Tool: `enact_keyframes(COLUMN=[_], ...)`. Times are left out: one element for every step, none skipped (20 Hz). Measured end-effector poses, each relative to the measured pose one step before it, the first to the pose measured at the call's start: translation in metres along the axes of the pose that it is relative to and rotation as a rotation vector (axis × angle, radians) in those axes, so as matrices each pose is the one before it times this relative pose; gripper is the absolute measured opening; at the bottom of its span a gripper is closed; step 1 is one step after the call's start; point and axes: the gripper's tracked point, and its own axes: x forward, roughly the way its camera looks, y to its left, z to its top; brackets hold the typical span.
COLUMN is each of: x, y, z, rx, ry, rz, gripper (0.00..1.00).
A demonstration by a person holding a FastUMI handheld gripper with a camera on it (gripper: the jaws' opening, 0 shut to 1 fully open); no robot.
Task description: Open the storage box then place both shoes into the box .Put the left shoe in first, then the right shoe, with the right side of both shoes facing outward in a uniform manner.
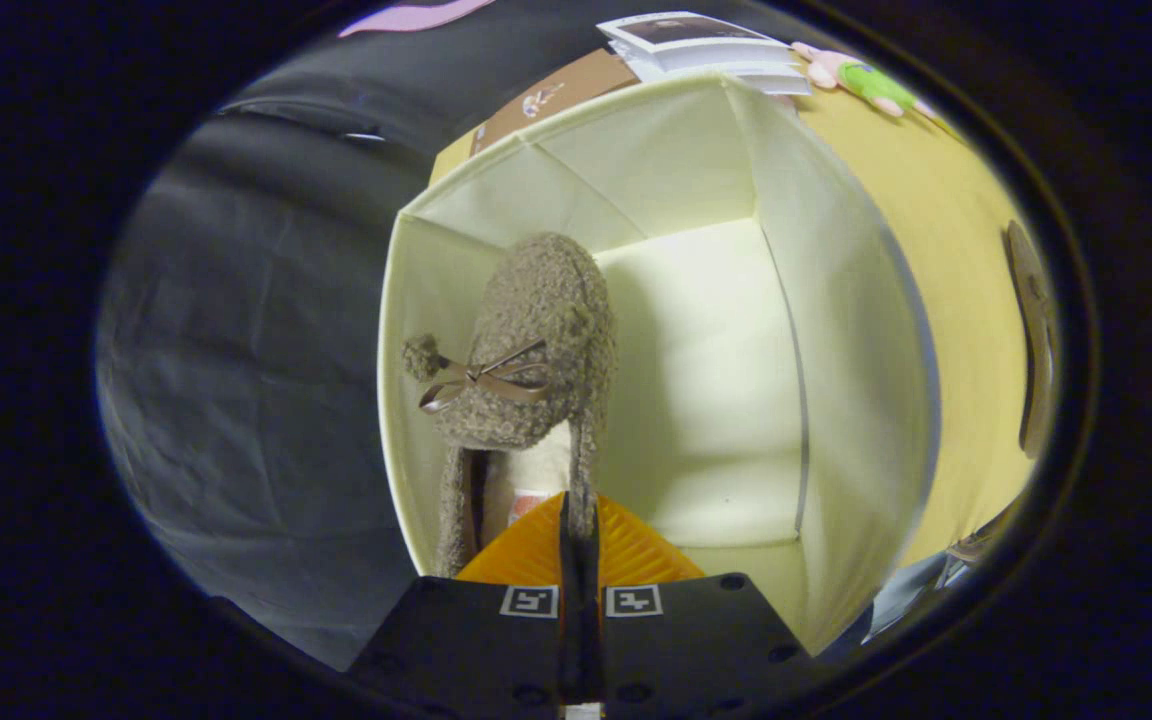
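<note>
- While the gripper (579, 520) pinches the shoe's (526, 350) collar, fingers nearly closed:
- storage box (836, 330): open, ahead.
- Advice: lower along near wall, then release.

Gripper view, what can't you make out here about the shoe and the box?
- Fuzzy grey-brown shoe with ribbon bow: its heel end is hidden behind the fingers, which are closed together on it.
- Cream fabric storage box: the floor under the shoe is hidden by the shoe.
- Second shoe: whereabouts unknown.
</note>
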Motion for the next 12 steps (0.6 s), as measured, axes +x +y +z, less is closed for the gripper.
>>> enact_keyframes(x=[0.00457,0.00549,0.00555,0.00391,0.00168,0.00051,0.00001,-0.00032,-0.00297,-0.00423,-0.00271,-0.00611], y=[-0.00206,-0.00240,-0.00249,-0.00323,-0.00488,-0.00114,-0.00121,0.00086,0.00411,0.00603,0.00650,0.00912], z=[-0.00068,-0.00058,-0.00017,-0.00057,-0.00046,0.00206,0.00131,-0.00034,0.00162,-0.00141,0.00299,-0.00181], rx=[0.00879,0.00519,0.00064,-0.00488,-0.01036,-0.01639,-0.01284,-0.00495,-0.00174,0.00266,0.00445,0.00800], ry=[0.00880,0.00830,0.00844,0.00594,-0.00411,-0.00790,-0.00959,-0.00392,-0.00637,-0.01012,-0.00730,0.00389], rz=[-0.01167,-0.01174,-0.01691,-0.02334,-0.02674,-0.01167,-0.00302,0.00914,0.02678,0.03258,0.04291,0.04929], gripper=[0.04,0.04,0.04,0.04,0.04,0.04,0.05,0.05,0.06,0.20,0.33,0.47])
